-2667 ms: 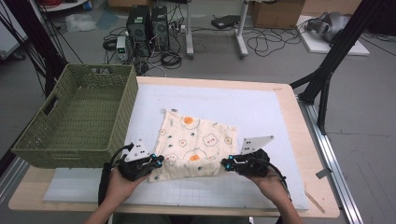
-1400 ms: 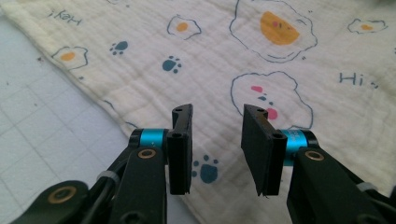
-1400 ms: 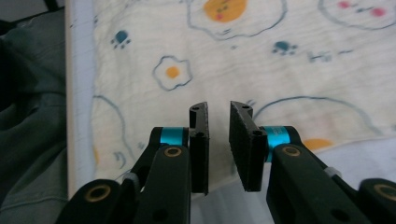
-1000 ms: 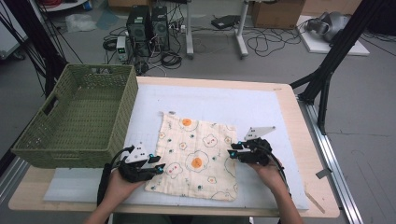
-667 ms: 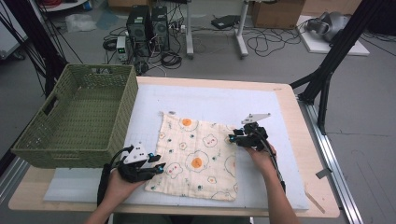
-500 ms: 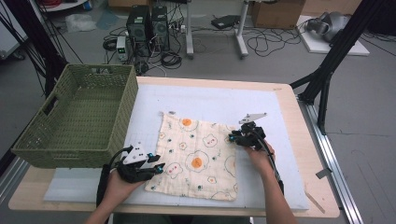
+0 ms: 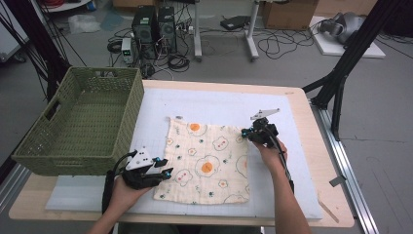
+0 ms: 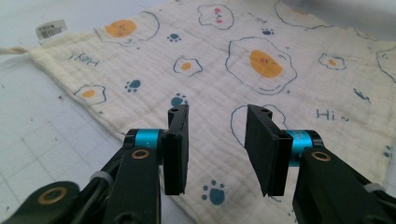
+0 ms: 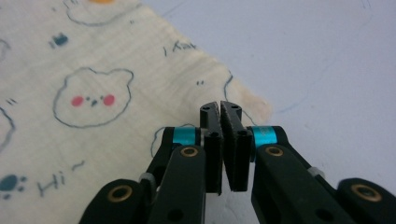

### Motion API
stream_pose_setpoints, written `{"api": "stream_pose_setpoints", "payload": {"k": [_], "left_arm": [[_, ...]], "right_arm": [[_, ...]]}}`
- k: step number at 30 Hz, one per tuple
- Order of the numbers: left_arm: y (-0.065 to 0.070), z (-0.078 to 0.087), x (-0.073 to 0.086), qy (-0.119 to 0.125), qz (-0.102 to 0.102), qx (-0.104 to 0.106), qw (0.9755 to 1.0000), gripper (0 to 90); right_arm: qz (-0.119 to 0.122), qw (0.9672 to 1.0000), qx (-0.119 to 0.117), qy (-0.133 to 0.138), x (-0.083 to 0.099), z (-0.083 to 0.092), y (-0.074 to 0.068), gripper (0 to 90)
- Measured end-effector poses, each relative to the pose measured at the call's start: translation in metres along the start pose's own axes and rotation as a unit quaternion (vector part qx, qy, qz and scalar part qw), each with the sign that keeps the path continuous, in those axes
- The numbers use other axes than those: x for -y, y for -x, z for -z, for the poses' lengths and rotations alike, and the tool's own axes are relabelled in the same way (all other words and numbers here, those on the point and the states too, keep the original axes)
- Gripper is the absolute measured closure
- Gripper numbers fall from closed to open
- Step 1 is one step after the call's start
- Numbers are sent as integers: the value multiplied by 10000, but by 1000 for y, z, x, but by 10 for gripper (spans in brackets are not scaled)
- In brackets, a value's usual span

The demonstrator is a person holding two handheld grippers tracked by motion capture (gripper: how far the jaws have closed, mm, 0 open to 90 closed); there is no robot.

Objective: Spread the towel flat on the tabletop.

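I see the left gripper (image 7: 166, 172) closest to me, its jaws spread with a clear gap and nothing caught between them; they hover just over the near left edge of the cloth (image 7: 208, 160). In the left gripper view the cloth (image 8: 243, 79) runs out ahead of those jaws: cream muslin, lightly crinkled, printed with fried eggs, blue paw prints and small "Hi" and "Hey" lettering, with a white label at the corner far off to the jaws' left. It lies spread flat on the pale gridded mat (image 7: 219, 105), roughly square, near the middle of the table. My left hand (image 7: 127, 187) wraps the gripper body from behind, forearm coming in low and the jaws pointing across toward the cloth.

Farther off, the right gripper (image 7: 245, 132) sits at the cloth's far right corner. Its jaws have just been closing and in the right gripper view they (image 9: 220, 112) stand pressed together, the corner of the cloth (image 9: 93, 93) right at their tips; I cannot tell whether any fabric is pinched. My right hand (image 7: 272, 151) stretches forward, arm nearly straight.

Beyond the left gripper stands a green woven basket (image 7: 122, 122).
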State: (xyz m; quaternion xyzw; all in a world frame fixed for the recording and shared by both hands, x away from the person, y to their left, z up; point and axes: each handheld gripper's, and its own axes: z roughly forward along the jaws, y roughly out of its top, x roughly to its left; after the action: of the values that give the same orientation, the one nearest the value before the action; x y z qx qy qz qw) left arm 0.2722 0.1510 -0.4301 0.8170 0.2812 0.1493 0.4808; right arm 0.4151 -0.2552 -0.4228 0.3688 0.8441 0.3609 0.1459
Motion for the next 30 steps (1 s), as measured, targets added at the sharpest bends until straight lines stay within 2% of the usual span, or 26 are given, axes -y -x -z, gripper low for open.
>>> {"api": "stream_pose_setpoints", "payload": {"k": [1,2,5,8,10,12,13,16,20,23,25,26,28,30], "left_arm": [[0,0,-1,9,-20,-3,10000,593],[0,0,-1,28,-23,-4,10000,584],[0,0,-2,71,14,-29,10000,561],[0,1,-4,99,22,-37,9999,532],[0,2,-7,163,24,-61,9998,512],[-1,2,-10,203,33,-82,9998,494],[-1,2,-11,209,37,-107,9997,484],[-3,2,-13,256,113,-85,9996,470],[-9,2,-14,299,187,-132,9993,454],[-12,0,-15,314,213,-200,9991,446],[-12,-3,-15,300,194,-182,9992,444],[-12,-4,-14,283,196,-163,9993,441],[-9,-4,-14,279,175,-133,9994,433],[-7,-2,-13,290,109,-99,9995,426]], "right_arm": [[-81,9997,-166,162,0,1,-1,757],[-160,9992,-289,231,-1,1,-2,744],[6,9991,-413,132,-1,4,-10,671],[-166,9963,-799,287,0,12,-14,607],[-156,9944,-991,342,1,19,-19,565],[31,9934,-957,636,4,27,-27,559],[81,9931,-939,694,7,31,-30,540],[85,9927,-998,672,17,41,-37,485],[52,9907,-1029,893,33,54,-43,444],[21,9904,-990,966,45,61,-47,410],[-47,9888,-1030,1079,53,63,-50,408],[-21,9893,-972,1091,58,64,-52,396],[-48,9888,-1021,1084,60,64,-55,375],[-102,9871,-1104,1155,60,65,-58,356]]}}
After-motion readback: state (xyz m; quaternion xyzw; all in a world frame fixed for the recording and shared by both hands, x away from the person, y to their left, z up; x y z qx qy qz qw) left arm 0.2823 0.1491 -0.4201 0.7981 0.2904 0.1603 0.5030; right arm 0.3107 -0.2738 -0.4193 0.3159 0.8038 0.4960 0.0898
